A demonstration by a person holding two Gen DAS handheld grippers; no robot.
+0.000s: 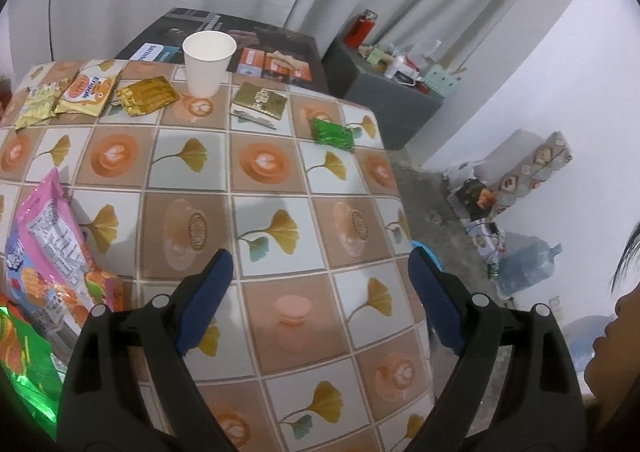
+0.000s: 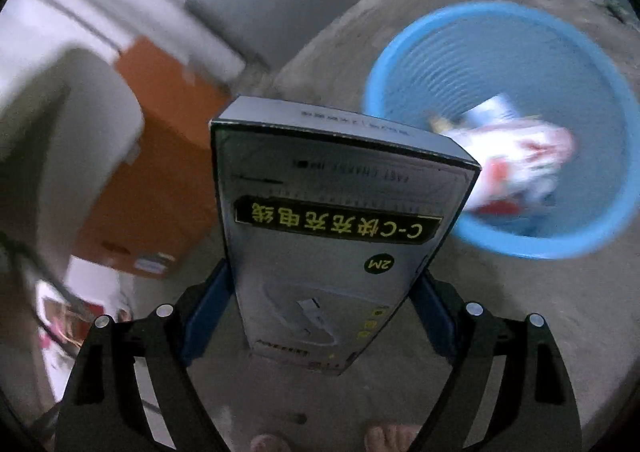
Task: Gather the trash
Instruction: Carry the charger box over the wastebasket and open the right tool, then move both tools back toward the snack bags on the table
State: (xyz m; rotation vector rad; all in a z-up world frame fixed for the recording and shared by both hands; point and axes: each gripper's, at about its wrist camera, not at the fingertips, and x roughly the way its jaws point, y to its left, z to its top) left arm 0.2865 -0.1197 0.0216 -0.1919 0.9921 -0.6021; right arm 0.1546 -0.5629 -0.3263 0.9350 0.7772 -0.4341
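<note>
My right gripper (image 2: 320, 284) is shut on a grey charging-cable box (image 2: 332, 220) and holds it above the floor, left of a blue basket (image 2: 600, 228) that has wrappers inside. My left gripper (image 1: 320, 264) is open and empty above the tiled tablecloth (image 1: 280, 180). On the table lie a white paper cup (image 1: 206, 62), a green wrapper (image 1: 333, 133), gold wrappers (image 1: 146, 95) (image 1: 260, 102), yellow snack packets (image 1: 80, 92) at the far left, and a pink snack bag (image 1: 52, 248) near my left finger.
A dark printed box (image 1: 256, 42) lies behind the cup. A grey cabinet (image 1: 392, 100) with clutter stands right of the table. An orange cardboard box (image 2: 160, 156) stands on the floor left of the held box. A person's face (image 1: 616, 340) is at the right edge.
</note>
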